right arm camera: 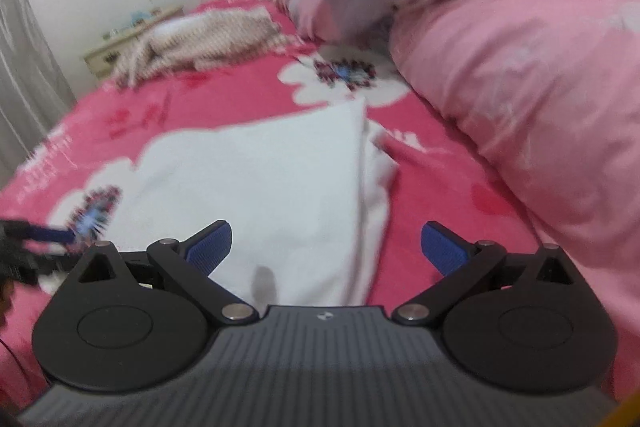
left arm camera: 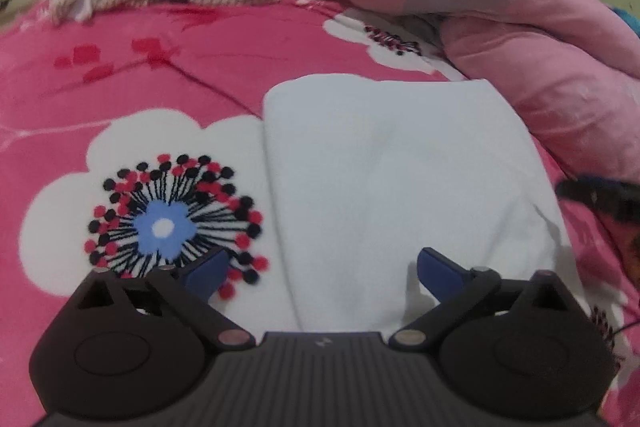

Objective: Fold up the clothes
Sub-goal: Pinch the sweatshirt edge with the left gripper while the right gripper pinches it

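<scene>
Left wrist view, my left gripper [left arm camera: 320, 273] spread wide and empty above the folded white garment [left arm camera: 400, 179] lying flat on the pink flowered bedsheet [left arm camera: 140, 75], my right gripper [right arm camera: 326, 247] likewise released, pink duvet [right arm camera: 520, 87] bunched alongside.

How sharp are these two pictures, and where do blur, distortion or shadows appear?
Left wrist view: mostly sharp, slight smear on the flower print; fisheye bends the bedsheet edge. Right wrist view: motion blur across the white folded garment and striped cloth; the right gripper stays crisp, with a small shadow on the garment.
</scene>
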The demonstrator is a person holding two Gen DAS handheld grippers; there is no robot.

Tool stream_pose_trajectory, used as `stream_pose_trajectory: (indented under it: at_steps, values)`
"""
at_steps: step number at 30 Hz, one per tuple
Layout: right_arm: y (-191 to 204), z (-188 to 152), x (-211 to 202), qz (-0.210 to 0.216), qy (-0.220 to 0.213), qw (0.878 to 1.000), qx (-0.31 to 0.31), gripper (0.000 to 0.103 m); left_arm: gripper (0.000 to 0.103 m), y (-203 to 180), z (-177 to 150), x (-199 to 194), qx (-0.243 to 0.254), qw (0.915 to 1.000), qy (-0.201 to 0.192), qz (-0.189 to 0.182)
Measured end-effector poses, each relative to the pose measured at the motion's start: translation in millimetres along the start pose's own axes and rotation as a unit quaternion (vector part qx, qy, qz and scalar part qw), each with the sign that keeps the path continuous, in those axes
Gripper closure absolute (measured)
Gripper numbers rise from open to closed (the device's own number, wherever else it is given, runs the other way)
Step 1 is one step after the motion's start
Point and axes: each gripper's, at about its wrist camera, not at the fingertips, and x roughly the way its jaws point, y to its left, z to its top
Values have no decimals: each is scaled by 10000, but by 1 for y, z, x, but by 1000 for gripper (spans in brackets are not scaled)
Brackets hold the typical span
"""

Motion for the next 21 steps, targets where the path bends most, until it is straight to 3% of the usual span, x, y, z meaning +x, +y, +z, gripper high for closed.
stream_pose_trajectory:
  at_steps: [2, 8, 10, 13, 21]
  values:
    - [-4, 0, 5, 50, 147, 9999, -23, 2, 24, 12, 4, 10, -129, 9996, 59, -226]
    - [-21, 8, 20, 400, 373, 9977, 408, 3, 47, 29, 5, 23, -125, 9971, -43, -754]
    - [-27, 10, 28, 652, 489, 9949, 590, 10, 54, 33, 5, 23, -149, 9954, -62, -941]
    - [-32, 11, 40, 976, 672, 9902, 742, 20, 54, 39, 5, 25, -233, 9923, -52, -1217]
    - [-51, 21, 75, 1547, 809, 9739, 1452, 22, 54, 44, 20, 47, -455, 9885, -72, -1441]
